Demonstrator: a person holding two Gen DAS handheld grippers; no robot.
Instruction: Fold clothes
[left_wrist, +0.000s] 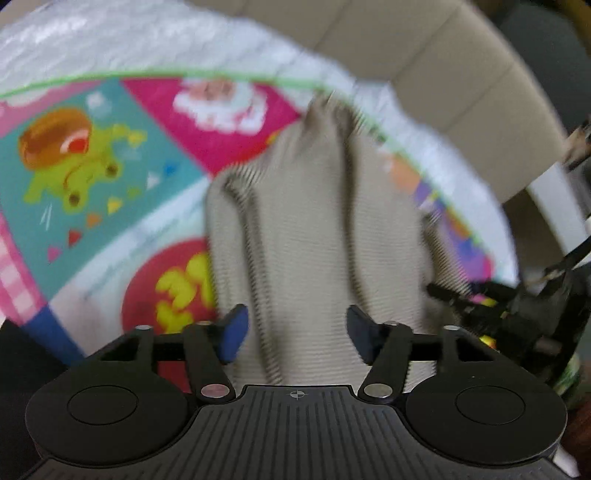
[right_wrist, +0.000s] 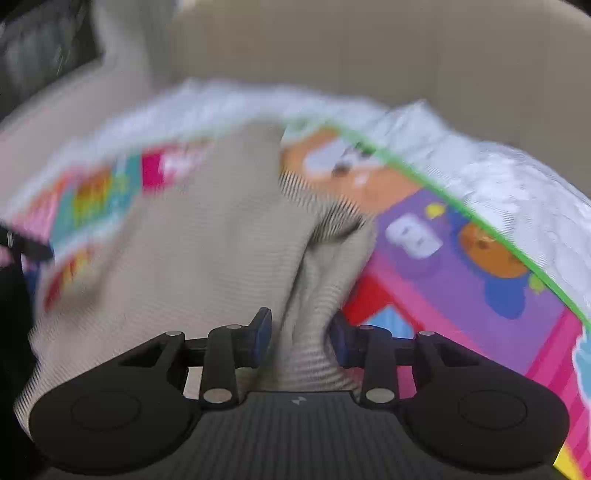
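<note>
Beige ribbed knit garment (left_wrist: 314, 229): soft, fine horizontal ribbing, bunched into long vertical folds; lay on the play mat, extending toward the mat's green edge.

Play mat (left_wrist: 110, 155): flat, glossy, bright cartoon panels in pink, teal and purple, thin green piping, white quilted border beyond it.

Left gripper (left_wrist: 293, 334): black linkage arms, blue pads; jaws spread wide, garment between them, contact with the pads not discernible.

Right gripper (right_wrist: 300, 338): same build; jaws partly apart with a gathered ridge of the garment (right_wrist: 207, 258) between them; grip uncertain.

Both views motion-blurred.
</note>
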